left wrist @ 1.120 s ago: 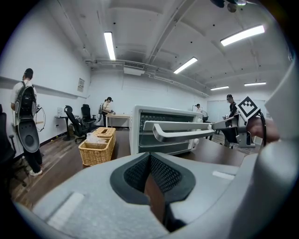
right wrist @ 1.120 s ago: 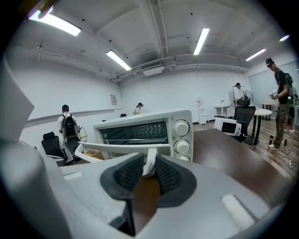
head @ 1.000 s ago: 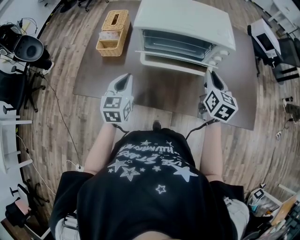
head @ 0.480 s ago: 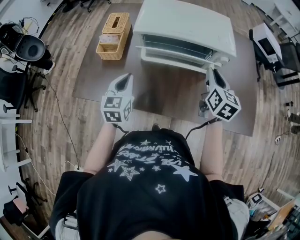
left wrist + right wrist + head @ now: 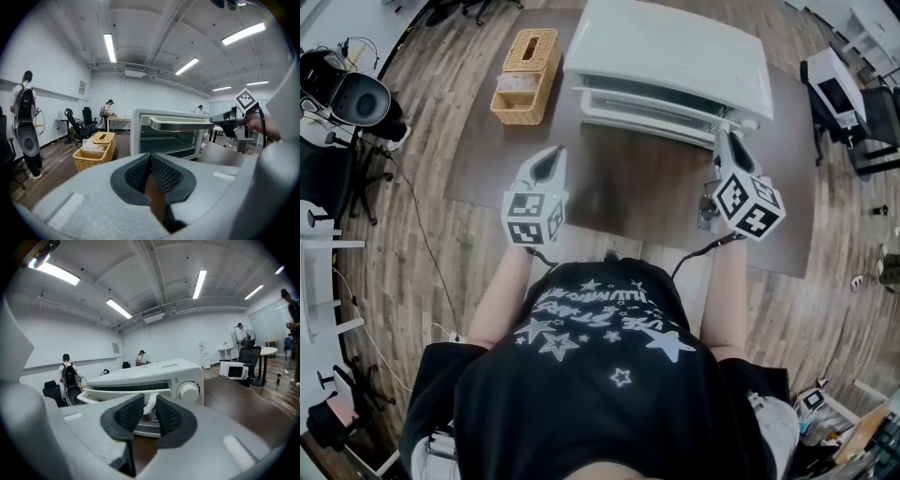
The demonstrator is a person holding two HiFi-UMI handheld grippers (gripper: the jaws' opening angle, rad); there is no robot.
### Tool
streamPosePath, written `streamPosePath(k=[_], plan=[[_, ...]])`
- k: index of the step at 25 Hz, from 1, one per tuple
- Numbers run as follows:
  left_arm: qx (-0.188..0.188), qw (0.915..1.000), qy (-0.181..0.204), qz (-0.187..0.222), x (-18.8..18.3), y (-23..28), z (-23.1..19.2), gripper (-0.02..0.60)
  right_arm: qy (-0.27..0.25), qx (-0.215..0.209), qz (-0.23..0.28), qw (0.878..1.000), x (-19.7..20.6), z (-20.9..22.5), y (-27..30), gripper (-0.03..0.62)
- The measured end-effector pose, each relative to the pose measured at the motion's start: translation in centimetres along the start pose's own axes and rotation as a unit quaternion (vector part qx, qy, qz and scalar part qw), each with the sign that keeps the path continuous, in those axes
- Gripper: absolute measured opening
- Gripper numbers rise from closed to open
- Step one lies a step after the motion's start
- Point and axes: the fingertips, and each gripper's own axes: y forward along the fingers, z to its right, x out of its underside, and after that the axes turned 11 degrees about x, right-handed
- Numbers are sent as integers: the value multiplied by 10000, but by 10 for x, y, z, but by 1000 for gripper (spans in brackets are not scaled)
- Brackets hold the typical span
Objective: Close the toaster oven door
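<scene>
With my right gripper's (image 5: 150, 414) fingers clenched on the right end of the door handle (image 5: 112, 395), I judge it best to swing up and away along the hinge's arc, not shove straight, so the toaster oven (image 5: 675, 52) does not slide on the desk (image 5: 619, 197). My left gripper (image 5: 151, 171) hangs apart, fingers pressed together on nothing. The oven sits at the desk's far side, long axis running left to right, its tilted, ajar door (image 5: 647, 105) facing me.
</scene>
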Motion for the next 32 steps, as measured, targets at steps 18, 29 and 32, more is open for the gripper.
streamPosePath(k=[18, 29, 32], plan=[[11, 10000, -29, 3, -6, 19, -5, 11, 60, -47, 100, 9999, -17, 0, 20, 84], [-15, 10000, -15, 22, -7, 23, -6, 11, 85, -83, 162, 9998, -20, 0, 28, 84], [-22, 10000, -14, 24, -8, 24, -6, 11, 104, -74, 185, 9997, -21, 1, 28, 84]])
